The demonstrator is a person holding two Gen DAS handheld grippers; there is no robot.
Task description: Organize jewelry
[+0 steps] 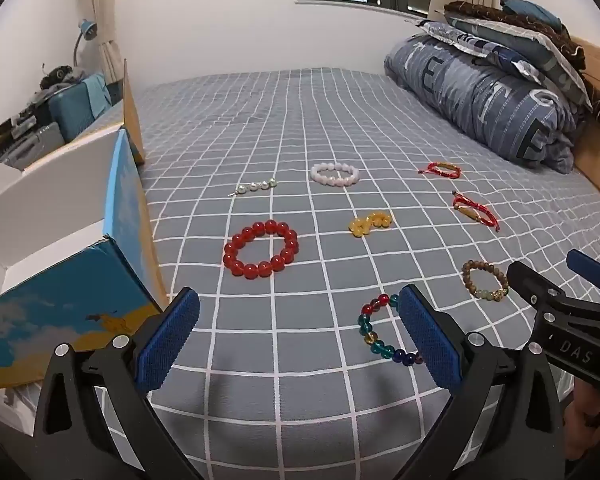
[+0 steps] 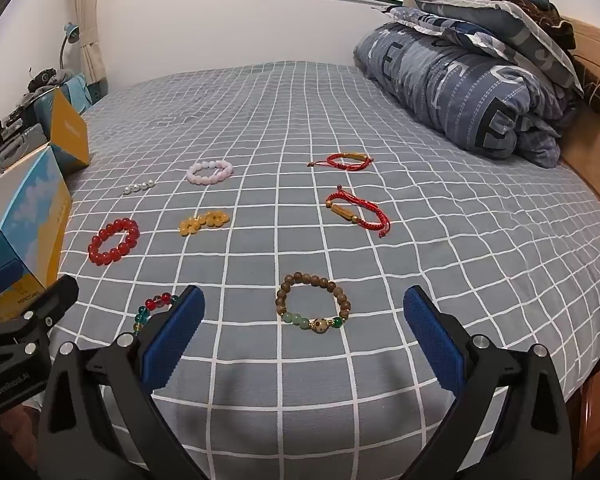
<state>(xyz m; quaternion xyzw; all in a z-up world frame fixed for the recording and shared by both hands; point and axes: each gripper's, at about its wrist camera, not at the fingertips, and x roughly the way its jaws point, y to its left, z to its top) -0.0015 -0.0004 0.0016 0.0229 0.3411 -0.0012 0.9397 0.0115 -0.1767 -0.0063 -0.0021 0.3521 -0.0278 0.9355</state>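
Note:
Several bracelets lie on the grey checked bed sheet (image 1: 300, 128). A red bead bracelet (image 1: 261, 254) is left of centre, a pink one (image 1: 335, 174) behind it, a short pearl string (image 1: 256, 187), a yellow bead piece (image 1: 369, 224), two red cord bracelets (image 1: 440, 169) (image 1: 475, 210), a wooden bead bracelet (image 2: 313, 306) and a multicoloured glass bead bracelet (image 1: 380, 334). My left gripper (image 1: 298, 332) is open and empty above the near sheet, beside the multicoloured bracelet. My right gripper (image 2: 304, 332) is open and empty, with the wooden bracelet between its fingers.
An open blue and yellow cardboard box (image 1: 72, 280) stands at the left bed edge. A folded quilt and pillows (image 1: 496, 92) are stacked at the back right by the wooden headboard (image 2: 592, 128). Clutter and a lamp (image 1: 86, 36) stand at the far left.

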